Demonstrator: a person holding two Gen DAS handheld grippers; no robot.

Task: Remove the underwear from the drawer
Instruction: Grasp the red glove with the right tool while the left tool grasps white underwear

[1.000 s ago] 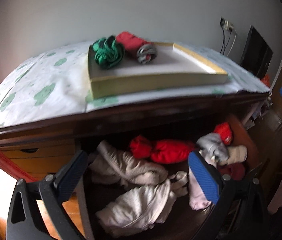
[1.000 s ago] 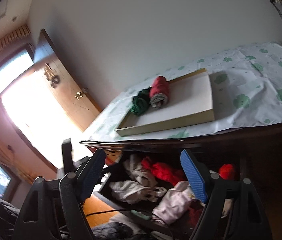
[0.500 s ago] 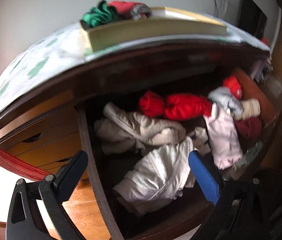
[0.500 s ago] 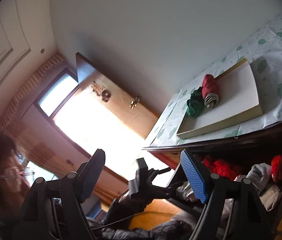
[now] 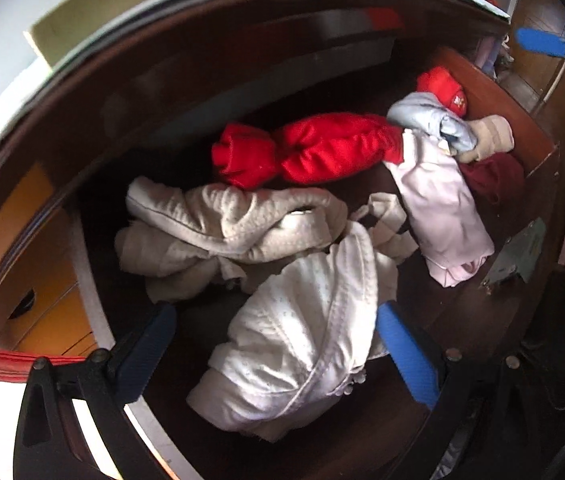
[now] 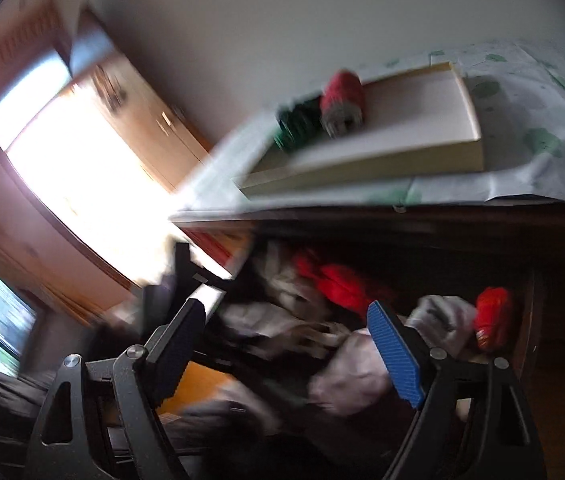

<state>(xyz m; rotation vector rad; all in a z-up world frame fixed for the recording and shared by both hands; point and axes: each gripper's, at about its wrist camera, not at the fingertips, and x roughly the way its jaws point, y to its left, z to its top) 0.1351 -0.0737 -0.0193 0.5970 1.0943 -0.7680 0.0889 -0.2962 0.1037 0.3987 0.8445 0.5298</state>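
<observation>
1. The left gripper (image 5: 272,350), with black arms and blue ribbed pads, hangs over the open dark wooden drawer (image 5: 498,92) with its jaws spread wide and nothing between them.
2. Straight ahead of it, between the two pads, lies the crumpled white knitted garment (image 5: 302,344), near the drawer's front edge. Its long axis runs on a slant from the front-left toward the back-right, so the jaws straddle it roughly across its width.
3. Behind it lie a beige knitted bundle (image 5: 226,228) and, nearer the back wall, a red rolled cloth (image 5: 310,148); a pale pink folded piece (image 5: 442,212) lies toward the right side wall.
4. The right gripper (image 6: 288,346), also released and empty, is held farther out in front of the drawer, in a blurred view; only its blue pad (image 5: 542,42) shows in the left view, beyond the drawer's back-right corner.
5. In my judgement the left gripper is much the nearer, and a short descent would put its pads on either side of the white garment.
</observation>
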